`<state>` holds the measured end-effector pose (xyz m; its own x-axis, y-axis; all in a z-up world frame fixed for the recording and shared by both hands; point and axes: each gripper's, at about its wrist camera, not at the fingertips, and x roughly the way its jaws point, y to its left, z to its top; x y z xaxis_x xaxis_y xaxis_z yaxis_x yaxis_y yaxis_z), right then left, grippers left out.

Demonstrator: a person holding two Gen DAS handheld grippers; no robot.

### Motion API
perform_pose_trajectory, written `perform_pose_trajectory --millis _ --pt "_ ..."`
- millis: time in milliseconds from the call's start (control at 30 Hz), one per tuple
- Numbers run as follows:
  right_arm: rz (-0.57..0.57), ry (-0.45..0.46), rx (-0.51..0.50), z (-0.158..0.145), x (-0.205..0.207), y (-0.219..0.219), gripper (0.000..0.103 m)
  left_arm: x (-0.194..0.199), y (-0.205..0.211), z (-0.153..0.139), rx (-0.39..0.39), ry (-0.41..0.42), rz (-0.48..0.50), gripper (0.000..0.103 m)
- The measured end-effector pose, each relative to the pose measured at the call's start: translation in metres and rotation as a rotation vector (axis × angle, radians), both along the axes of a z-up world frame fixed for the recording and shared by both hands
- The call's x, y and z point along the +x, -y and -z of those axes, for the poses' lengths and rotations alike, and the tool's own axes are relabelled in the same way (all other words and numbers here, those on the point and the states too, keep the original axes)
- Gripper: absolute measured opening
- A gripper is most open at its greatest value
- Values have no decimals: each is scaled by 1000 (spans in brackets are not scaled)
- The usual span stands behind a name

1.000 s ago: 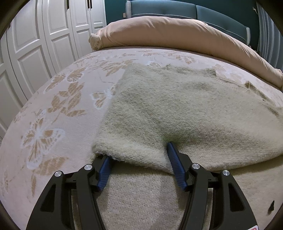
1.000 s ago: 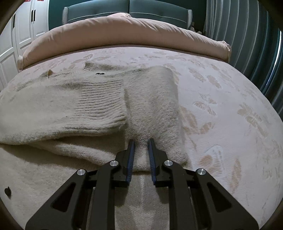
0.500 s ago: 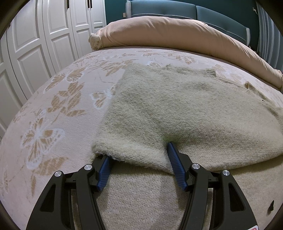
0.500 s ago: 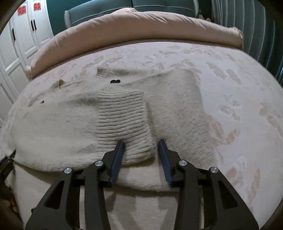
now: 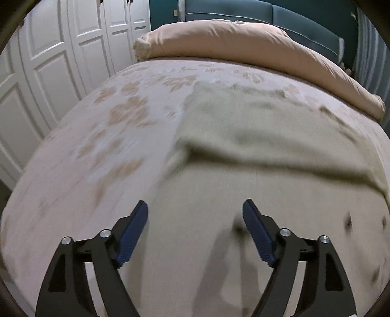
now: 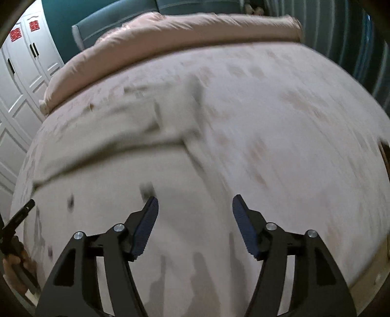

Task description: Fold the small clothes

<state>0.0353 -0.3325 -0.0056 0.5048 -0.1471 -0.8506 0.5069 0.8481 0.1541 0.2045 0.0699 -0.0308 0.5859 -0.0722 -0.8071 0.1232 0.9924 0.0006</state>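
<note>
A cream knitted sweater (image 5: 256,146) lies on the bed, its lower part folded up over its upper part. It also shows in the right wrist view (image 6: 117,146). My left gripper (image 5: 195,214) is open and empty, raised above the sweater's near part. My right gripper (image 6: 195,209) is open and empty, above the sweater's right side. Both views are blurred by motion. The left gripper's body (image 6: 14,224) shows at the right wrist view's left edge.
The bed (image 5: 97,151) has a pale cover with a tan butterfly print. A beige rolled duvet (image 5: 243,41) lies along the far side before a teal headboard (image 5: 280,12). White wardrobe doors (image 5: 48,61) stand at the left.
Both grippers have let go of the folded sweater edge, opened wider and pulled back and up. The right gripper went from nearly shut to wide open.
</note>
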Motion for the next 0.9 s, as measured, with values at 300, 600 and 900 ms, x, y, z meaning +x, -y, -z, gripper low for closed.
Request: perform_pose_trajectory --millis 300,600,900 --pt "57 -51 311 32 -119 -21 64 -118 -88 12 -218 -229 -113 84" --pt "-6 -51 312 44 -91 -61 59 -113 -61 7 -362 -279 -47 55" --pt "-61 -13 202 -3 -110 -64 5 -126 -67 -28 -370 -279 10 5"
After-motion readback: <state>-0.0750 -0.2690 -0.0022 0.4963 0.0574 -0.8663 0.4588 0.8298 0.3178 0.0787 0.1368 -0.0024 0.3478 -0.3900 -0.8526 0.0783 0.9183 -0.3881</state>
